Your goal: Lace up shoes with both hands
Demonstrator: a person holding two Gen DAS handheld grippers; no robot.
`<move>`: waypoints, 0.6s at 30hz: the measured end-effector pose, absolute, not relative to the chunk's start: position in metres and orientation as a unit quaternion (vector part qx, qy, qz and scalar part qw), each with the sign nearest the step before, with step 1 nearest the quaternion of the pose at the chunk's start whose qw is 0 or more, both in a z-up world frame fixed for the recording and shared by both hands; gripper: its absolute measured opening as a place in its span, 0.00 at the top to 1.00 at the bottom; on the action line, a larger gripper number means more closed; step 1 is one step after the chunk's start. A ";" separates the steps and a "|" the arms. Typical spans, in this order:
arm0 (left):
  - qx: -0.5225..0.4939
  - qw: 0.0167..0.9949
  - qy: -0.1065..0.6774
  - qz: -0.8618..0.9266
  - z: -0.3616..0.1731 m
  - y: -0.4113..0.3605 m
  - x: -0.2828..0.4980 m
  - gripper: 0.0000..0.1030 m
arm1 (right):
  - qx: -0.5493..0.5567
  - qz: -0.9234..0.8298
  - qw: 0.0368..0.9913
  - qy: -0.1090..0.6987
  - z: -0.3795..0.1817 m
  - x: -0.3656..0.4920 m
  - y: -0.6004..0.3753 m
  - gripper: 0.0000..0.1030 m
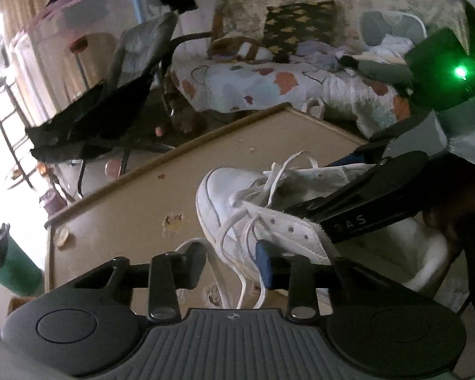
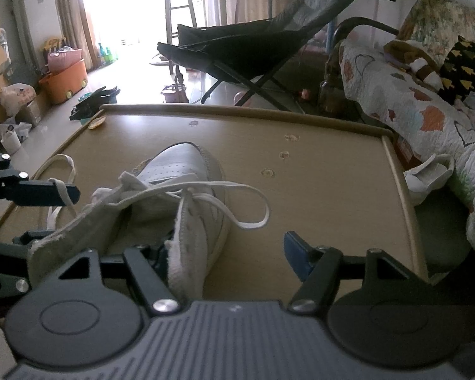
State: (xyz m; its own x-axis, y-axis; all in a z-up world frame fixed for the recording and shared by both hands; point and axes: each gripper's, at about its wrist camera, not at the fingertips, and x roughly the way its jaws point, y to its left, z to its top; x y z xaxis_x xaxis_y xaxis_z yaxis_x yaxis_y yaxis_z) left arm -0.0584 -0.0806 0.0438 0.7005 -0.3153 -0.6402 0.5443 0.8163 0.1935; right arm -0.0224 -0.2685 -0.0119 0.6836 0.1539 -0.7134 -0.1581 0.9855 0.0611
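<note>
- The desk, tan with a raised rim all round, fills most of the right wrist view. Its far part and its right side up to the rim are bare apart from a few small chipped spots.
- A sofa under a patterned quilt runs just beside the desk's right rim. A dark folding chair stands on the floor beyond the far rim.
- On the floor far left, an orange tub holds a pink basket. I cannot tell what is in the basket.
- The white shoe rests on the desk towards the near edge, toe pointing away and collar open and slack.
- The right gripper has its jaws spread wide. The left one reaches into the shoe's opening, the blue right one hangs over bare desk, and the shoe's right eyelet flap lies between them unpinched.
- The left gripper has its jaws narrowly apart just beside the shoe's side.
- The white lace hangs loose through that gap, not pinched. In the right wrist view one strand drapes over a left finger and another loops out over the desk.
</note>
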 end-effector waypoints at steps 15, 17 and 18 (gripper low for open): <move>0.245 0.847 0.309 -0.358 0.050 -0.068 -0.034 0.90 | 0.000 0.084 0.918 0.388 -0.013 -0.024 -0.269 0.30; 0.258 0.844 0.309 -0.355 0.050 -0.069 -0.029 0.96 | 0.000 0.083 0.918 0.388 -0.013 -0.023 -0.269 0.29; 0.266 0.843 0.309 -0.351 0.049 -0.071 -0.027 0.96 | 0.001 0.083 0.918 0.388 -0.013 -0.023 -0.269 0.29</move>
